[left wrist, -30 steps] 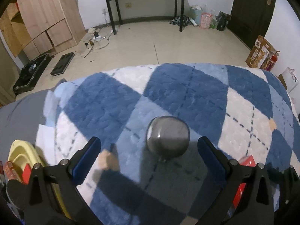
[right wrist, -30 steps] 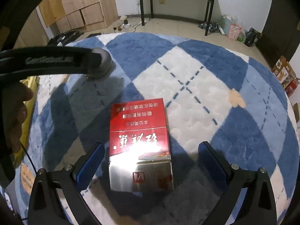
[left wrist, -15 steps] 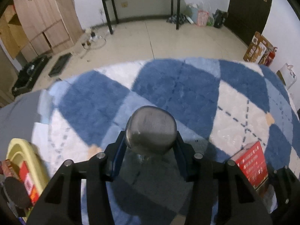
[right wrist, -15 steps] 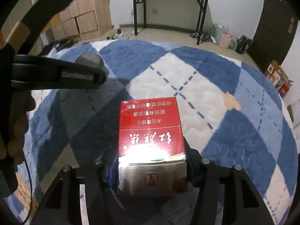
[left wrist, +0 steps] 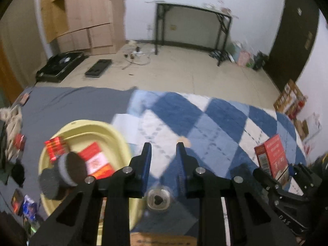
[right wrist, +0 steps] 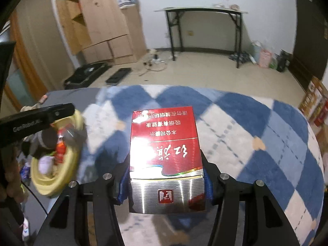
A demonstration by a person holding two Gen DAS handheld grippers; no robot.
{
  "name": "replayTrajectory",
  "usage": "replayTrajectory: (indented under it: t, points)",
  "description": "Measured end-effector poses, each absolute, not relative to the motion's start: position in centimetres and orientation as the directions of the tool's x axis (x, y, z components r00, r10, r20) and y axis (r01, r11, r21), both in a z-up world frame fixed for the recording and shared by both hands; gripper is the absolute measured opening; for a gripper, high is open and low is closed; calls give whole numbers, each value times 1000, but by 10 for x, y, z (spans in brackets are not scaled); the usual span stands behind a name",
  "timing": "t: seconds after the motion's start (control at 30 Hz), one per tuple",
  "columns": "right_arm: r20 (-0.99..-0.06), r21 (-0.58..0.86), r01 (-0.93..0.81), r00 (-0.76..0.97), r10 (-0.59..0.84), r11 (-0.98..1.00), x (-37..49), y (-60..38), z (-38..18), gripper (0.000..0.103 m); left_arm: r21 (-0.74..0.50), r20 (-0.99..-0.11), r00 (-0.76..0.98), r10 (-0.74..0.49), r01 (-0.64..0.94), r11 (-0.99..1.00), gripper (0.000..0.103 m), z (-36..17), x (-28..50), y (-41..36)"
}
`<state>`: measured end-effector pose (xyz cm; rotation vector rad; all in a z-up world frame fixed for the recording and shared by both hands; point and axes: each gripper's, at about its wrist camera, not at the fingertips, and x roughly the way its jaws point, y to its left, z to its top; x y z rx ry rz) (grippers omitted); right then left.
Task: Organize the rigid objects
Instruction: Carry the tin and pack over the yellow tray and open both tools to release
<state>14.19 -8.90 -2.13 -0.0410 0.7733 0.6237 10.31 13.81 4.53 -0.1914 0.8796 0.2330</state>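
Note:
My right gripper [right wrist: 166,176] is shut on a red and silver cigarette box [right wrist: 164,153], lifted above the blue and white checked blanket [right wrist: 256,123]; the box also shows in the left wrist view [left wrist: 270,155]. My left gripper [left wrist: 163,149] is narrowed, with a small gap between its blue pads and nothing visible between them. A grey round object [left wrist: 157,199] sits low behind the pads, blurred; whether it is held I cannot tell. A yellow basin [left wrist: 114,139] at the left holds red boxes [left wrist: 96,160] and a dark round lid-like thing [left wrist: 69,168]. The basin also shows in the right wrist view [right wrist: 75,123].
Grey sheet [left wrist: 71,102] lies left of the blanket with small clutter [left wrist: 18,141] at its edge. Beyond the bed are tiled floor [left wrist: 184,75], a wooden cabinet [left wrist: 82,20], a black table [left wrist: 192,28] and a dark door [left wrist: 291,32].
Both grippers rose and swung left toward the yellow basin. The right one lifted the red box off the blanket. The grey round object no longer shows between the left pads.

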Motion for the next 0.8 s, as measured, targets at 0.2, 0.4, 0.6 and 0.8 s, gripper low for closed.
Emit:
replayTrajectory:
  t: [0.2, 0.4, 0.6, 0.8]
  points:
    - [-673, 226, -612, 464, 575, 758, 124, -49, -19, 55, -139, -825, 560, 78, -333, 933, 12, 25, 75, 191]
    - [-714, 220, -619, 425, 556, 754, 124, -52, -42, 55, -127, -872, 489, -5, -217, 968, 37, 10, 65, 156]
    - [-706, 268, -573, 430, 562, 775, 134, -81, -42, 55, -97, -912, 409, -18, -173, 980, 83, -21, 41, 114]
    - [-688, 292, -562, 439, 578, 774, 129, -91, -38, 55, -12, -949, 312, 37, -153, 988, 83, -72, 35, 101]
